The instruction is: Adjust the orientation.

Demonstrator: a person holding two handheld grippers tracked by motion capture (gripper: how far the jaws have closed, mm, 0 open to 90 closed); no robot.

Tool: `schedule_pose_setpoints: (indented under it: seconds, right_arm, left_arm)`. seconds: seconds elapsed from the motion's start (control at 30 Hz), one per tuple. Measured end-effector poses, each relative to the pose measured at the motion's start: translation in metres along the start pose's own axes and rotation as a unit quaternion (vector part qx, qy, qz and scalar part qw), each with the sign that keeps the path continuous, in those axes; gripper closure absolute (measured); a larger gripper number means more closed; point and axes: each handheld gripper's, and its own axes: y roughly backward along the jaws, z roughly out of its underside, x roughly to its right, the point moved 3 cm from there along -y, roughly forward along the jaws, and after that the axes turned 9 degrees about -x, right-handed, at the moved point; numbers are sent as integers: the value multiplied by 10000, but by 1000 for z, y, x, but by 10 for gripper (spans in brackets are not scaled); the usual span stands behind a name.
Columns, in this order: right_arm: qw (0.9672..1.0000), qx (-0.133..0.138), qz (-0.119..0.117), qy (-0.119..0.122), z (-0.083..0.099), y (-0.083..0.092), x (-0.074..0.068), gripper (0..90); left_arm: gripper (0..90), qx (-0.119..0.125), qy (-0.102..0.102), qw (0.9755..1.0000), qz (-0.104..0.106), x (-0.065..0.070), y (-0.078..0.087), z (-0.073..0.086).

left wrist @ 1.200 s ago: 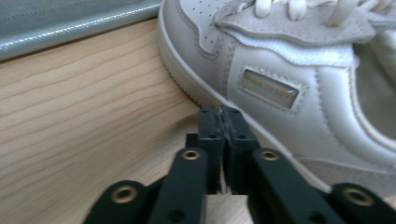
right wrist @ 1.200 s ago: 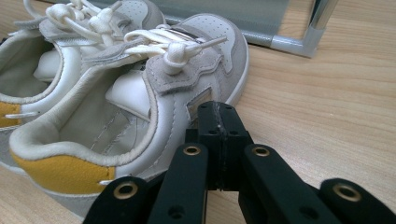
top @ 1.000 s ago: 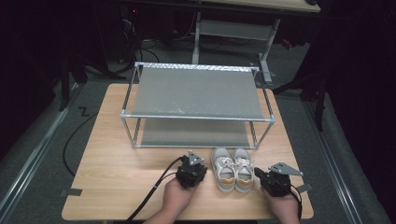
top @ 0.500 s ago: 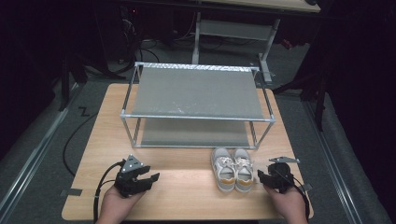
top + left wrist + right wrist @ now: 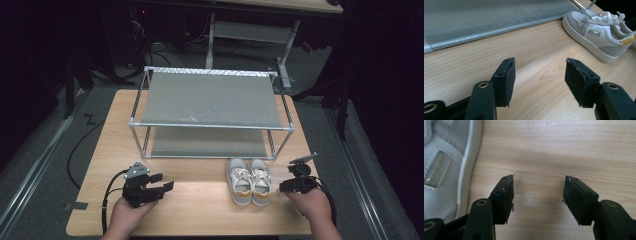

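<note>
A pair of white sneakers (image 5: 248,181) with yellow heels stands side by side on the wooden table (image 5: 200,215), toes toward the rack. My left gripper (image 5: 162,181) rests near the front left, well left of the shoes and pointing right at them. Its jaws have just been opening and nothing is between them (image 5: 540,75); the shoes (image 5: 596,35) lie ahead to the right. My right gripper (image 5: 286,185) sits just right of the right shoe. Its jaws have also just been opening, over bare wood (image 5: 538,195), with the shoe's side (image 5: 446,160) at the left.
A two-tier metal rack (image 5: 210,97) with grey fabric shelves stands at the back of the table; its lower shelf (image 5: 486,17) lies just beyond the shoes. Cables trail off the table's left side. Dark floor and a desk frame lie behind.
The left hand has slid from beside the shoes to the front left of the table. The right hand has eased slightly away to the right. Both grippers went from shut to open.
</note>
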Motion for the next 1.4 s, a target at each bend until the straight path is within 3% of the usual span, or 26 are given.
schedule_pose_setpoints:
  seconds: [0.03,0.23,0.33,0.5,0.57,0.67,0.73,0.8,1.0,1.1,1.2,1.4]
  right_arm:
    - [9998,-134,108,36,-2,2,-3,414]
    - [9981,-582,178,3,-7,8,-13,416]
    - [9972,-733,113,-57,-9,8,-15,416]
    - [9952,-943,250,-62,-15,6,-20,417]
    - [9939,-1081,76,-185,-15,2,-20,416]
    - [9939,-1069,128,-244,-14,-4,-19,412]
    - [9941,-1040,-30,-303,-13,-5,-17,410]
    - [9945,-1014,-33,-245,-12,-5,-15,412]
    - [9951,-955,15,-243,-12,2,-14,484]
    - [9955,-923,37,-211,-11,16,-16,500]
    - [9966,-806,150,-6,-9,40,-28,533]
    - [9969,-717,272,147,-10,61,-48,565]
  left_arm:
    - [418,-1,-9,10000,-16,-1,0,0]
    - [415,-6,-14,10000,17,-2,-2,-1]
    - [412,-113,-69,9999,78,0,-5,0]
    - [408,-152,-101,9998,116,2,-7,0]
    - [406,-162,-118,9997,131,2,-7,0]
    - [404,-223,-85,9996,129,1,-10,1]
    - [403,-291,-76,9995,116,1,-13,4]
    - [403,-300,-86,9994,118,2,-13,4]
    - [401,-389,-110,9991,105,4,-17,4]
    - [402,-435,-69,9989,135,4,-20,5]
    - [398,-463,-90,9988,131,5,-21,6]
    - [397,-497,-156,9986,98,7,-23,6]
